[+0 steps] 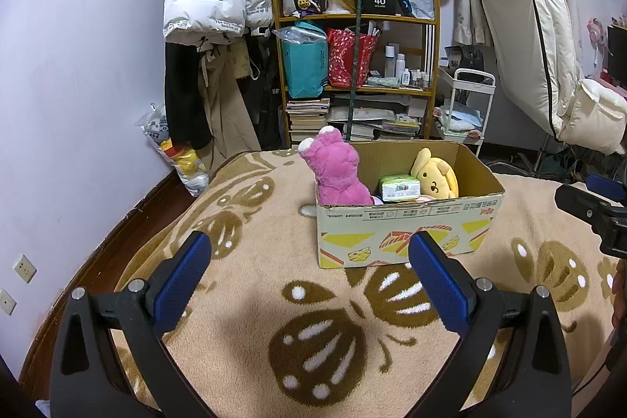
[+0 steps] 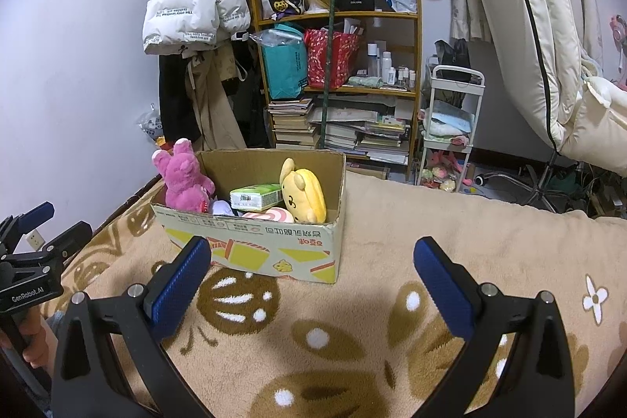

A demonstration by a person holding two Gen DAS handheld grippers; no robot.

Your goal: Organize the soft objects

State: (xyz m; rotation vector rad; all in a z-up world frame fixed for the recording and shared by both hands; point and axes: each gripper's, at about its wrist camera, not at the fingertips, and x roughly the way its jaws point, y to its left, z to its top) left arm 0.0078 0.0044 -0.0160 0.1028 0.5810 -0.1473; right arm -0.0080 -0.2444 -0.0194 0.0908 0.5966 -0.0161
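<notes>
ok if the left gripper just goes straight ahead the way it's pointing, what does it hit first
Probably the front wall of the cardboard box. The left gripper is open over the blanket, and the box stands just ahead, slightly right of centre. Depth is hard to judge.

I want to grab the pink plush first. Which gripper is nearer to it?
Left, though only slightly. The left gripper sits before the box's end holding the pink plush; the right gripper faces the opposite end, by the yellow plush.

Left tool (image 1: 309, 253) empty, fingers spread wide, right tool (image 2: 313, 257) likewise, both held low, side by side
</notes>
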